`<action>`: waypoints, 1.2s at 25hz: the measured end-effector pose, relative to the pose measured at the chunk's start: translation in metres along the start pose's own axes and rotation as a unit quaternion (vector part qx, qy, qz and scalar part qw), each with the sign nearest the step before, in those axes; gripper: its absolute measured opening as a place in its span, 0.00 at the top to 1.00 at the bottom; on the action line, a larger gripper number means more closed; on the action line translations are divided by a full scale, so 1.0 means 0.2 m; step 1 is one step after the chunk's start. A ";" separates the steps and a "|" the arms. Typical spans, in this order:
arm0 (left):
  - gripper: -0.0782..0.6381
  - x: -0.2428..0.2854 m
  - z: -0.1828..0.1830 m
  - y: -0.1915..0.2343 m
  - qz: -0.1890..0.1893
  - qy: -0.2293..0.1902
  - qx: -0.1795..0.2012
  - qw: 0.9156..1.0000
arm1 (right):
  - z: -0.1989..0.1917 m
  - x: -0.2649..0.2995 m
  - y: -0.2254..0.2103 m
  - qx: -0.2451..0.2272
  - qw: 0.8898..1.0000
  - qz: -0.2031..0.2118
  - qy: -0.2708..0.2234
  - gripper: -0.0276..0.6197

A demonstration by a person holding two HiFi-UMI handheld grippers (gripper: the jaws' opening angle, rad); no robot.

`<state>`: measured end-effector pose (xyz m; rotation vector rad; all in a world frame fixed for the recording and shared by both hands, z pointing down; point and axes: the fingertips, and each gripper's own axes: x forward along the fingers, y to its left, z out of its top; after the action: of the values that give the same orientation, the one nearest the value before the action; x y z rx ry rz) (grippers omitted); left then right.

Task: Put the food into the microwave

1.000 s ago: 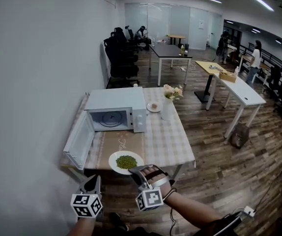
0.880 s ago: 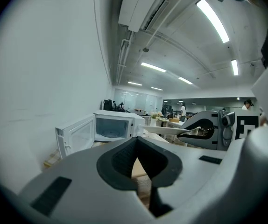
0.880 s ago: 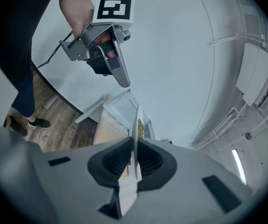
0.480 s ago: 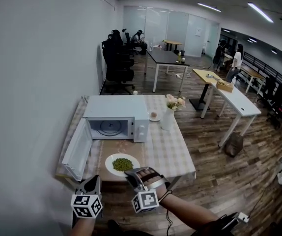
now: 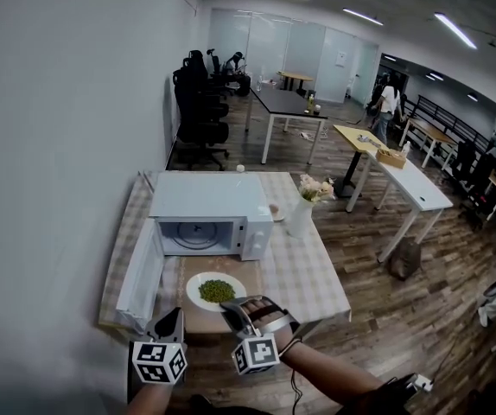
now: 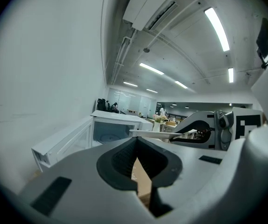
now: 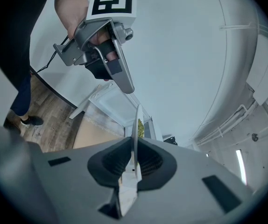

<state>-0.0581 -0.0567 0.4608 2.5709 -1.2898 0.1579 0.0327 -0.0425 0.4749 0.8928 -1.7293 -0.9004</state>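
A white plate (image 5: 216,290) heaped with green food hangs level over the front of the table, before the white microwave (image 5: 209,223), whose door (image 5: 140,282) stands swung out to the left. My right gripper (image 5: 236,306) is shut on the plate's near rim; in the right gripper view the plate's edge (image 7: 137,120) runs between the pads of the right gripper (image 7: 133,146). My left gripper (image 5: 174,316) hovers to the left of the plate, shut and holding nothing. In the left gripper view the left gripper (image 6: 136,141) points toward the microwave (image 6: 115,125), with the plate (image 6: 159,133) at its right.
The table (image 5: 317,275) has a checked cloth. A vase of flowers (image 5: 304,207) and a small dish (image 5: 274,212) stand right of the microwave. A white wall runs along the left. Desks, black chairs and people fill the room behind.
Both grippers and the plate have advanced toward the table. The plate, formerly at the table's front edge, now hangs over the table closer to the microwave's open cavity.
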 end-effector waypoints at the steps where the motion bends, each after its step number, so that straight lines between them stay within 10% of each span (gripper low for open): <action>1: 0.88 0.02 0.00 0.02 -0.003 -0.001 -0.001 1.000 | 0.00 0.03 0.00 0.000 1.000 0.003 0.004 0.91; 30: 0.88 0.47 0.02 0.31 -0.025 0.024 0.012 0.999 | -0.11 0.74 -0.13 -0.019 1.000 0.019 0.007 0.91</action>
<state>-0.0516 -0.1659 0.4878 2.6004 -1.2136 0.2259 0.0167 -0.1859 0.5188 0.8365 -1.7057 -0.8966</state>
